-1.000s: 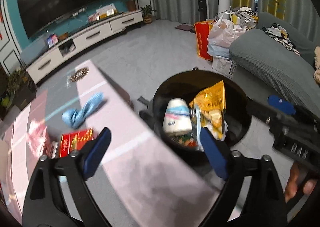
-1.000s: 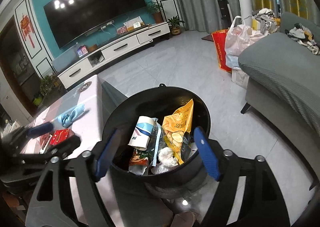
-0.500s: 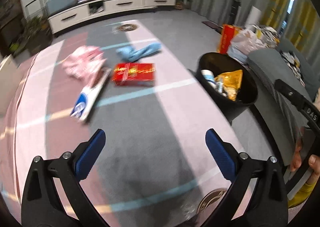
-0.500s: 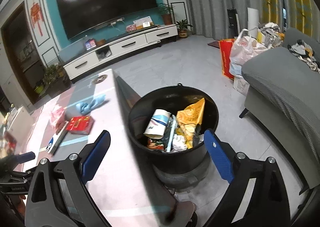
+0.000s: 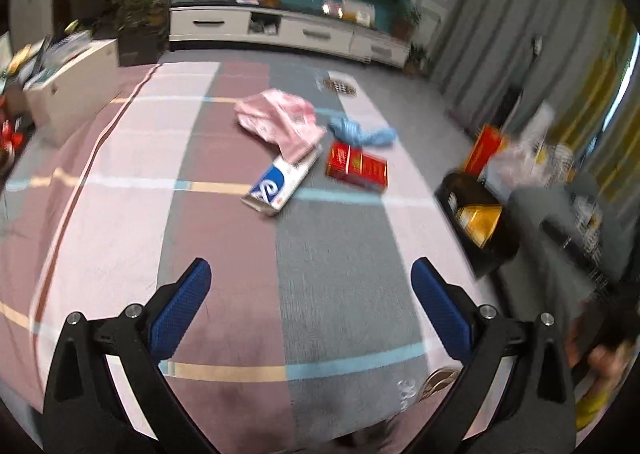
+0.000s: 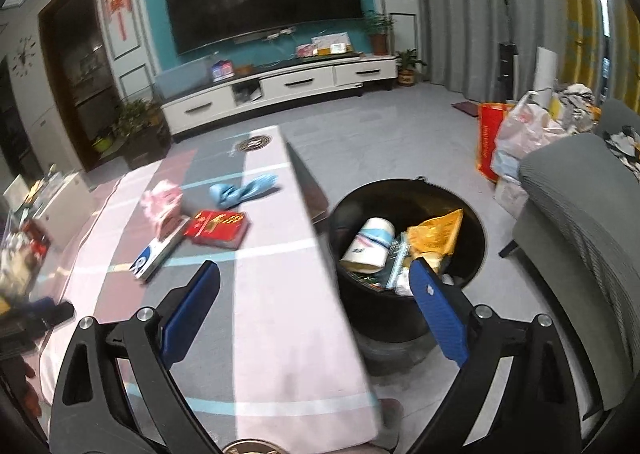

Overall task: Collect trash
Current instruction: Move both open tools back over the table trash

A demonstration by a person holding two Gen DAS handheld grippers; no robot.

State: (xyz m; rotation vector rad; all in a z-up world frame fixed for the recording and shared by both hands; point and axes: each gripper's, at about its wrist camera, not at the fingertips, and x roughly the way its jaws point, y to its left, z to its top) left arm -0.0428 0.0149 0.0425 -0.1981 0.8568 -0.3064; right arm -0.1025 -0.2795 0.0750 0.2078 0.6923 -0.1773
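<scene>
On the checked tablecloth (image 5: 224, 254) lie a pink wrapper (image 5: 280, 122), a blue-and-white flat box (image 5: 284, 182), a red box (image 5: 357, 166) and a blue cloth (image 5: 360, 132). My left gripper (image 5: 310, 294) is open and empty, over the near part of the table, well short of them. The black bin (image 6: 408, 250) beside the table holds a paper cup (image 6: 370, 244), a yellow snack bag (image 6: 436, 232) and other trash. My right gripper (image 6: 316, 310) is open and empty, above the table's right edge (image 6: 332, 274) and the bin. The same table items show in the right wrist view: red box (image 6: 220, 228), blue cloth (image 6: 244, 192).
A grey sofa (image 6: 580, 254) stands right of the bin. Bags (image 6: 516, 134) sit on the floor behind it. A white TV cabinet (image 6: 280, 90) and potted plants (image 6: 138, 126) line the far wall. A white box (image 5: 68, 90) stands left of the table.
My left gripper has swung left from over the bin to over the table, now facing the trash there. My right gripper has drawn back and up from the bin. Both stay open.
</scene>
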